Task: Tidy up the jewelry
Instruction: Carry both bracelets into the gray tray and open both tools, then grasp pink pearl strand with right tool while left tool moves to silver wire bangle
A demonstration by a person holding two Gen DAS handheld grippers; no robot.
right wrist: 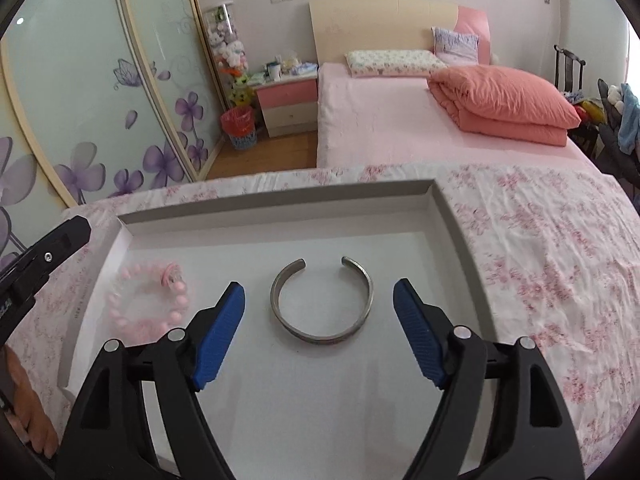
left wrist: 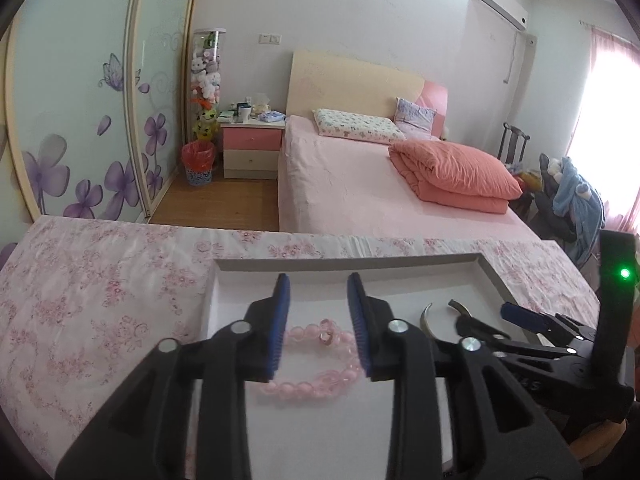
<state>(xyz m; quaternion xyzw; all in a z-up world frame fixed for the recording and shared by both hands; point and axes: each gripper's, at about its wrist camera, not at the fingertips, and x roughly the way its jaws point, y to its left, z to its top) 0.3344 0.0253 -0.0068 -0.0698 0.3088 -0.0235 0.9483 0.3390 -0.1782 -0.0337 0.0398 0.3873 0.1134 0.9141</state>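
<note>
Inside the white tray (right wrist: 448, 216), on the floral cloth (right wrist: 540, 248), two pieces lie side by side, going left to right:

- Pink bead bracelet (left wrist: 316, 364), tray's left part. Left gripper (left wrist: 320, 328) sits right over it, jaws apart; the blue pads (left wrist: 280, 328) straddle the loop's far half. Pads look close to the beads, but I can't confirm touch from this angle. Nothing is held. In the right wrist view the bracelet (right wrist: 148, 304) is off to the left of the right gripper's left finger, clearly outside its span.
- Silver cuff bangle (right wrist: 322, 300), roughly tray centre, lying flat, well apart from the beads. Its gap faces away from the camera, toward the tray's far wall; the closed arc faces the gripper. Right gripper (right wrist: 320, 332) is wide open and empty, centred on the cuff, with the fingertips level with its near half and clear air on both sides. In the left view only part of the cuff (left wrist: 426, 316) shows, behind the right gripper's fingers.

Key relation: each piece is dead ahead of its own claw, so no crossover is needed. Left takes beads, right takes cuff.

Judgement: the right closing line runs across the cuff's width, side to side. That squeezes the open C and may flex it or make it skid. Gripping the closed arc alone looks safer.
</note>
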